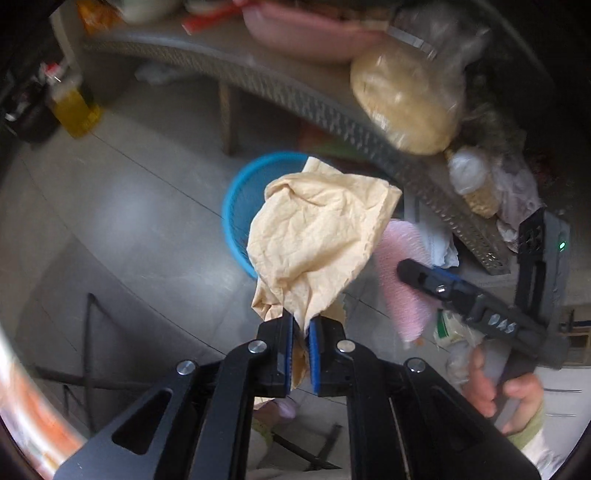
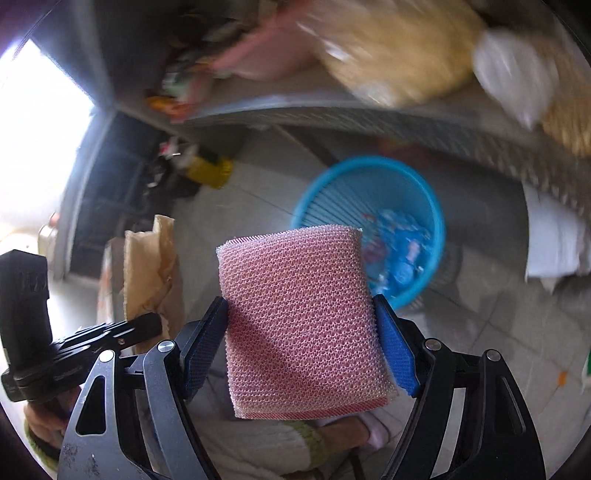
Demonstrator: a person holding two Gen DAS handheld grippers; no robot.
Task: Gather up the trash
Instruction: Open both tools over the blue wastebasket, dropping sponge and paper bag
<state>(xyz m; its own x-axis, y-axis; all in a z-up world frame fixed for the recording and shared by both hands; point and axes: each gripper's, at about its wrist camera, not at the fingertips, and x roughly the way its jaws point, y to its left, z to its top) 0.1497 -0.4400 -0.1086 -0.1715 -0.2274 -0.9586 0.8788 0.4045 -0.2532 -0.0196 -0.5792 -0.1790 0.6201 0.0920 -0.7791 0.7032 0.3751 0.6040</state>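
Note:
My left gripper (image 1: 301, 328) is shut on a crumpled tan paper (image 1: 317, 240) that hangs out past its blue pads, above the tiled floor. My right gripper (image 2: 301, 343) is shut on a pink foam mesh sleeve (image 2: 301, 314), its blue pads pressing the sleeve's two sides. A blue plastic basket (image 2: 424, 199) stands on the floor just beyond both loads, with several scraps in its bottom. In the left wrist view the basket (image 1: 236, 206) is half hidden behind the paper, and the right gripper (image 1: 410, 273) with the pink sleeve (image 1: 402, 280) shows at the right. The tan paper (image 2: 151, 266) appears at the left of the right wrist view.
A table with a woven grey edge (image 1: 332, 114) runs across above the basket, loaded with a pink bowl (image 1: 306, 33), a bag of beige stuff (image 1: 402, 99) and plastic bags. A yellow oil bottle (image 1: 74, 107) stands on the floor at the left. A hand (image 1: 506, 387) grips the right tool.

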